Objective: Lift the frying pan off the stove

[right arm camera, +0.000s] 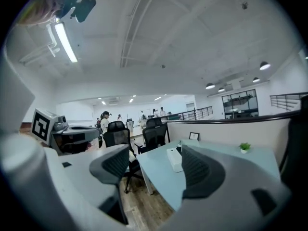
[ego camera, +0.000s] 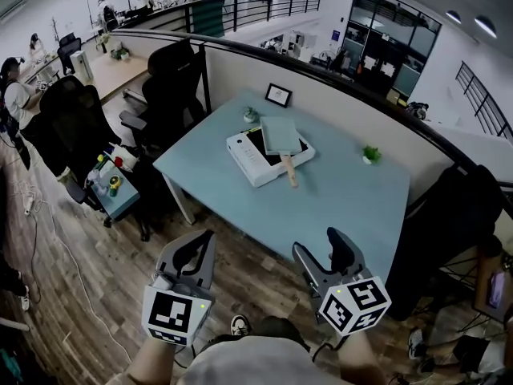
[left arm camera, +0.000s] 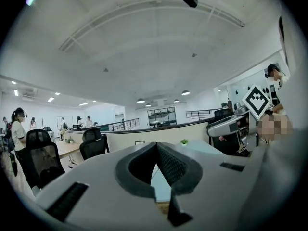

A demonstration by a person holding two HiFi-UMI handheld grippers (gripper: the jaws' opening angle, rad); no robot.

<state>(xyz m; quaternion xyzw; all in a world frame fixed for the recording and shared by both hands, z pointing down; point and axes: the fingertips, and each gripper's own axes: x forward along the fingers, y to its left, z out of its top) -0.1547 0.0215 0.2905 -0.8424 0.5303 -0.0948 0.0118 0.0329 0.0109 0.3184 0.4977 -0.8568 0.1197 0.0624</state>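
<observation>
A square grey frying pan point(ego camera: 280, 135) with a wooden handle point(ego camera: 288, 169) lies on a white stove point(ego camera: 250, 167) in the middle of the light blue table point(ego camera: 353, 207). Both grippers hang low over the wooden floor, well short of the table's near edge. My left gripper point(ego camera: 195, 253) point(left arm camera: 155, 146) has its pads meeting at the tips, with nothing between them. My right gripper point(ego camera: 325, 257) point(right arm camera: 154, 165) stands wide open and empty. In the right gripper view the stove point(right arm camera: 174, 159) shows far off through the gap between the jaws.
A small green plant point(ego camera: 370, 154) stands at the table's far right, a picture frame point(ego camera: 278, 95) and a little pot point(ego camera: 250, 115) at its back edge. Black office chairs point(ego camera: 172, 79) and a small cart with bottles point(ego camera: 112, 183) stand left of the table. A partition wall point(ego camera: 337, 95) runs behind it.
</observation>
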